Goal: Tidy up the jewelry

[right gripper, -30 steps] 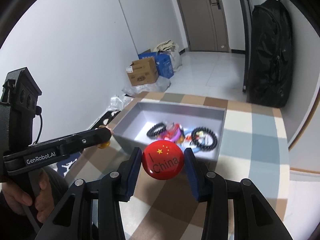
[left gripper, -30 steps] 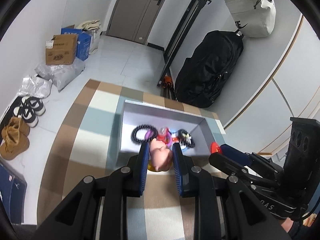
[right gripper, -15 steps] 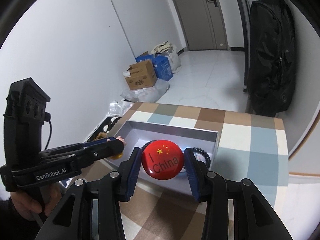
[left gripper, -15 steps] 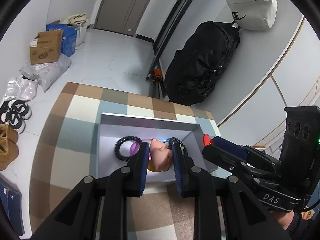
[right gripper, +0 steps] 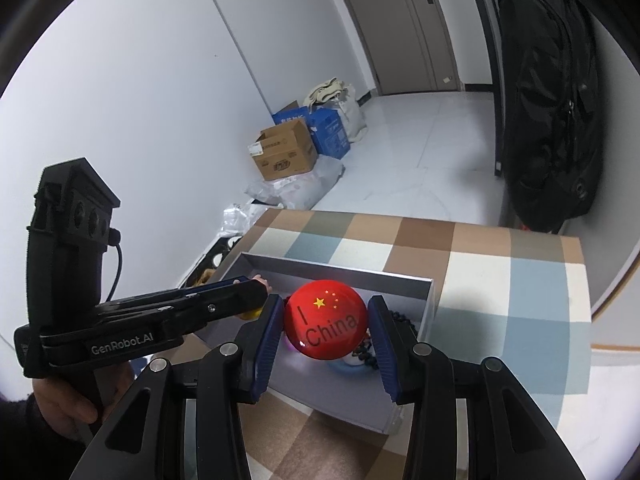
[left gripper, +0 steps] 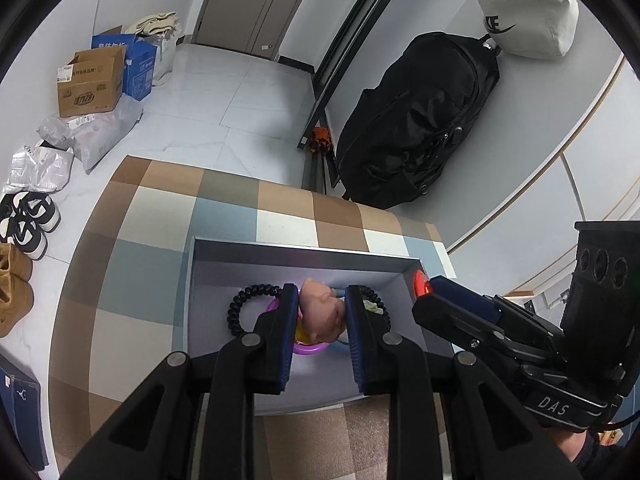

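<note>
My left gripper (left gripper: 322,308) is shut on a pink pig-shaped charm (left gripper: 322,314) and holds it over the inside of the grey box (left gripper: 304,254). In the box lie a black beaded bracelet (left gripper: 240,308), a purple ring (left gripper: 308,347) and other pieces partly hidden by the fingers. My right gripper (right gripper: 326,326) is shut on a round red "I China" badge (right gripper: 326,324) and holds it over the same box (right gripper: 340,270), above more beads (right gripper: 402,318). The right gripper shows in the left wrist view (left gripper: 424,290), the left gripper in the right wrist view (right gripper: 256,286).
The box stands on a table with a checked cloth (left gripper: 168,208). On the floor are cardboard boxes (left gripper: 90,82), plastic bags (left gripper: 96,132) and shoes (left gripper: 32,220). A black backpack (left gripper: 416,120) leans on the wall at right.
Both grippers have moved forward from in front of the box to over its inside, each still holding its piece.
</note>
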`<state>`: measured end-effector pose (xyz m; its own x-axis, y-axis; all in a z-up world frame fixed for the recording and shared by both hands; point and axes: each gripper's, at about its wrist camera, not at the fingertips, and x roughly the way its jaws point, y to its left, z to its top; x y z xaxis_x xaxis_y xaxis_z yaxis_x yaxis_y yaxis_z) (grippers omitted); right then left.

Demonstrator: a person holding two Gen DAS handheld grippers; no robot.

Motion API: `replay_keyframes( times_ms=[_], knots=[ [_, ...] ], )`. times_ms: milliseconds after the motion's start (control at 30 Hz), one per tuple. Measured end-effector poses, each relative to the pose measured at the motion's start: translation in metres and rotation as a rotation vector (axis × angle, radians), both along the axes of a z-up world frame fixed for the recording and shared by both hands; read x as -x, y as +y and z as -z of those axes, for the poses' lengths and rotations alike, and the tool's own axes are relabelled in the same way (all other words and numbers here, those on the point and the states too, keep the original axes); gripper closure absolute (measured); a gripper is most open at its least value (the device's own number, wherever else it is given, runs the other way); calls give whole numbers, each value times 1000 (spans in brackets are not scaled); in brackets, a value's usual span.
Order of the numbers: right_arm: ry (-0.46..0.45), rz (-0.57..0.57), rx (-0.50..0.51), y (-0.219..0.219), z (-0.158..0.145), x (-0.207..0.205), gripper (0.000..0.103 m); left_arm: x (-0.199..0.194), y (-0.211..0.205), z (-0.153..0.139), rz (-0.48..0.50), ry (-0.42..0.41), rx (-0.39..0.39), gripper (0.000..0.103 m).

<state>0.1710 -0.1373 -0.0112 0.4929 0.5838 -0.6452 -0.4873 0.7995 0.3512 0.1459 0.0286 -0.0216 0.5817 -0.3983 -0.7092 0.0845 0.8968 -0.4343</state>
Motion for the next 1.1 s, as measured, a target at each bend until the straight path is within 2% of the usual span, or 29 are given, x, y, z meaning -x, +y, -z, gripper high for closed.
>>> replay_keyframes(
  times_ms=[400,533,600,667,733,767,867,900,933,1100],
  knots=[
    [47,32,-21,-8,10,-7,61,-4,-1,7,-16,23,2,85],
    [30,31,-26,-8,8,-5,59,-5,2,8,-24,25,34,84],
    [20,28,-34,-8,6,-4,59,-6,4,7,-36,31,40,81],
    [11,28,-31,-7,4,-3,59,-5,5,6,-44,26,44,63],
    [-5,36,-28,-8,2,-2,44,-2,8,2,-66,-3,51,51],
    [-17,42,-28,-9,1,-1,42,0,9,0,-66,-20,58,48],
    [-44,67,-11,-12,-2,0,29,2,7,-3,-64,-36,28,47],
    [-44,72,-7,-12,-2,1,19,2,6,-2,-61,-33,18,47],
    [-41,73,-6,-12,-1,0,13,2,6,-1,-68,-30,8,47],
    [-52,53,23,-7,1,4,13,3,6,-1,-82,-32,-27,47]
  ],
)
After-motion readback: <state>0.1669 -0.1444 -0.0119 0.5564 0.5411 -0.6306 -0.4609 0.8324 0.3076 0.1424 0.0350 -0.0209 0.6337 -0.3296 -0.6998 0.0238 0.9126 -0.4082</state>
